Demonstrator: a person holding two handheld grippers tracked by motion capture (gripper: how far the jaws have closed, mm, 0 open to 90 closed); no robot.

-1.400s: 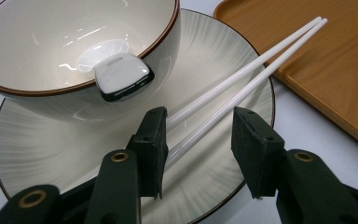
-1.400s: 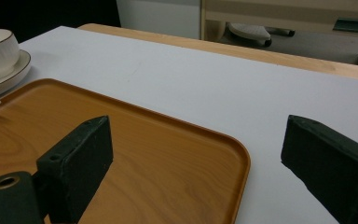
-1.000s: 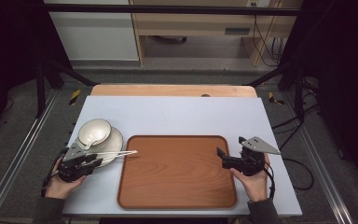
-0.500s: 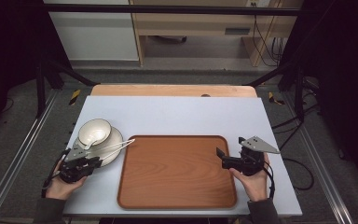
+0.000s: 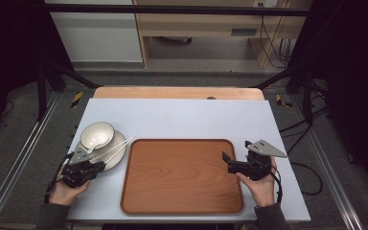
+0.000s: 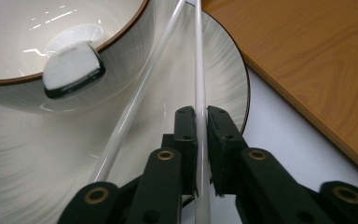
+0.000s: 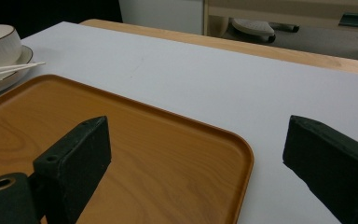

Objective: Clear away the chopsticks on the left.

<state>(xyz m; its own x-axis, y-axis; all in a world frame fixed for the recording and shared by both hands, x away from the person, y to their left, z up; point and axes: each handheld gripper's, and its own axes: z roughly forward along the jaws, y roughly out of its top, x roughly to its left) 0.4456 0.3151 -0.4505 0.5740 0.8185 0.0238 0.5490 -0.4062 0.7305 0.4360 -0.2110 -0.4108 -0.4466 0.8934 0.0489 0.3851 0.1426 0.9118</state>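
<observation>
A cream bowl (image 5: 97,134) sits on a cream plate (image 5: 106,155) at the table's left, next to a wooden tray (image 5: 182,175). Two white chopsticks (image 5: 117,146) lie across the plate, tips near the tray's far left corner. My left gripper (image 5: 95,166) is shut on one chopstick (image 6: 199,88); the other chopstick (image 6: 133,109) rests loose on the plate (image 6: 223,70). Inside the bowl (image 6: 18,28) lies a small white and black piece (image 6: 72,70). My right gripper (image 5: 229,163) hovers open at the tray's right edge; between its fingers (image 7: 196,149) there is nothing.
The tray (image 7: 144,140) fills the middle front of the white table top (image 5: 182,117). A wooden strip (image 5: 177,92) runs along the far edge. Metal frame rails stand at both sides, and cables hang at the right.
The chopstick tips have swung away from me, toward the tray's far left corner. The left hand shifted slightly; the right gripper has not moved.
</observation>
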